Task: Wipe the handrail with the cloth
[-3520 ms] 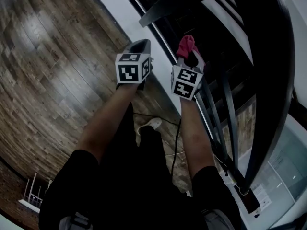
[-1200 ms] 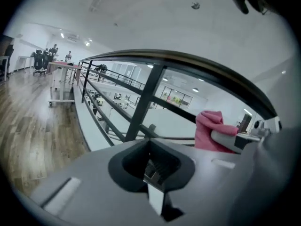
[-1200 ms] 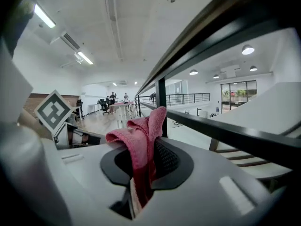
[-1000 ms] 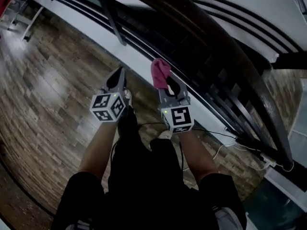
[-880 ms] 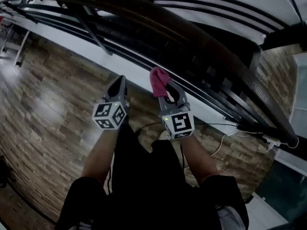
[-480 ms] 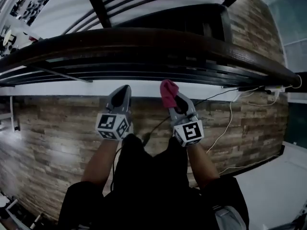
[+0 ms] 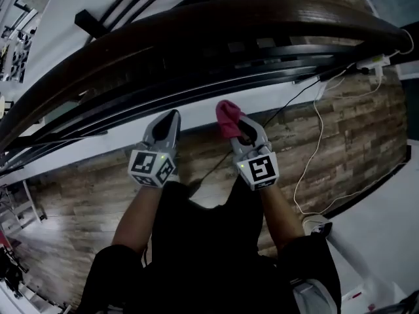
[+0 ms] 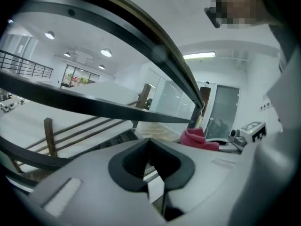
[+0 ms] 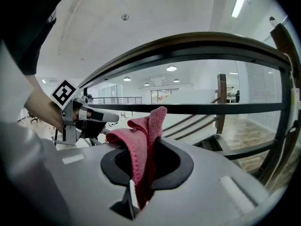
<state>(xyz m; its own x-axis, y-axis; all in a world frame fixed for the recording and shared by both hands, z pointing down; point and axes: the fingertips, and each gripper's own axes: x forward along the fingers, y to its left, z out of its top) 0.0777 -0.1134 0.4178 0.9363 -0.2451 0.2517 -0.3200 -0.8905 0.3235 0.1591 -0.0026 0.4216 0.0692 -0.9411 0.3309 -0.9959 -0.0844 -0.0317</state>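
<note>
We're not wiping yet: our right hand-held gripper [image 7: 236,128] pinches the pink cloth [image 7: 226,113], the left hand-held gripper [image 7: 170,120] is closed and empty, so next we'd press the cloth onto the handrail [image 7: 262,18].

Handrail [image 7: 216,18] arcs across ahead of both grippers; clear air between tips and rail. Open slot between handrail and bar [image 9: 211,108]. Lower bars [image 7: 196,90] close-set, tight passage. Post [image 9: 284,102] shuts slot at right. Left gripper [image 7: 171,118] stands near right gripper [image 7: 236,126], on its left. Cloth [image 7: 227,116] in right jaws juts rail-ward. Cable [image 7: 318,120] loose on floor, right.
</note>
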